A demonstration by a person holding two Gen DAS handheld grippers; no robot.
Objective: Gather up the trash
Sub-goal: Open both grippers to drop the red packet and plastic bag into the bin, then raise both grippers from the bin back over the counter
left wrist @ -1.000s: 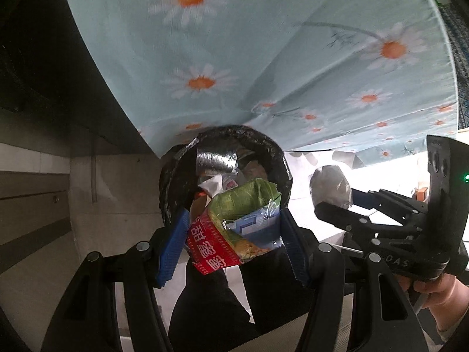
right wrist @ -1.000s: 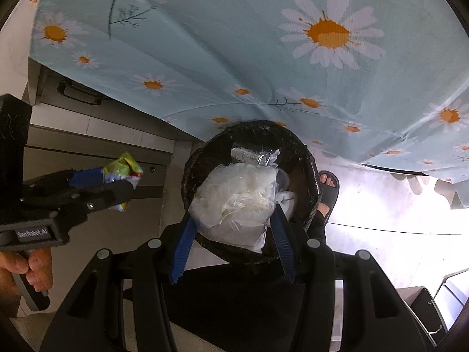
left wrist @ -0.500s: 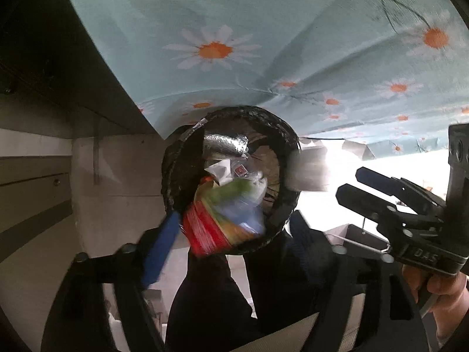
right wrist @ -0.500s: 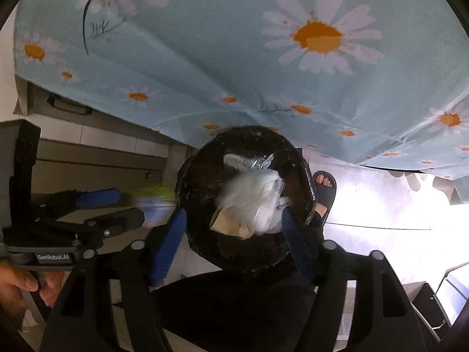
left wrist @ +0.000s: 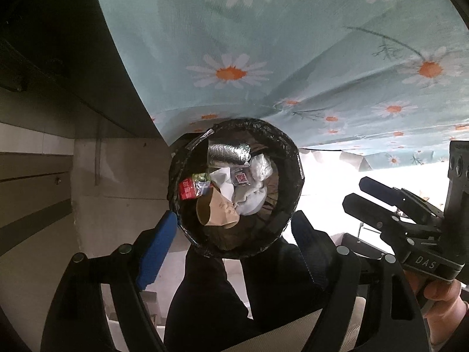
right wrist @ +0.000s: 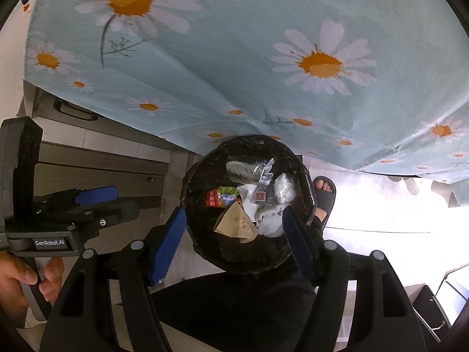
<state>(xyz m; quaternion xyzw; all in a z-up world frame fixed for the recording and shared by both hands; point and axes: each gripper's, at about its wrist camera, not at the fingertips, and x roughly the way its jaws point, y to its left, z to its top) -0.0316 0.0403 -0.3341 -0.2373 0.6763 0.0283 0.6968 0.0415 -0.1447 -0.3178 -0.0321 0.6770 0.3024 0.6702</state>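
Note:
A round bin lined with a black bag (left wrist: 293, 173) (right wrist: 193, 182) stands on the floor below both grippers. Inside lie the red and green snack packet (left wrist: 193, 186) (right wrist: 221, 198), a clear plastic bag (left wrist: 261, 167) (right wrist: 284, 190), a brown paper piece (left wrist: 217, 212) (right wrist: 237, 224), a silver foil wrapper (left wrist: 227, 154) (right wrist: 244, 170) and white tissue (left wrist: 249, 202). My left gripper (left wrist: 231, 252) (right wrist: 102, 202) hangs open above the bin with nothing between its blue pads. Beside it my right gripper (right wrist: 234, 243) (left wrist: 369, 196) is open and empty as well.
A pale blue tablecloth with daisies (left wrist: 293, 58) (right wrist: 234, 58) hangs over the table edge just behind the bin. Dark-trousered legs (left wrist: 211, 302) and a foot in a sandal (right wrist: 324, 193) stand by the bin. Grey cabinet fronts (right wrist: 96, 170) line the left side.
Both grippers opened. The snack packet dropped out of the left one and the clear plastic bag out of the right one, and both now lie in the bin.

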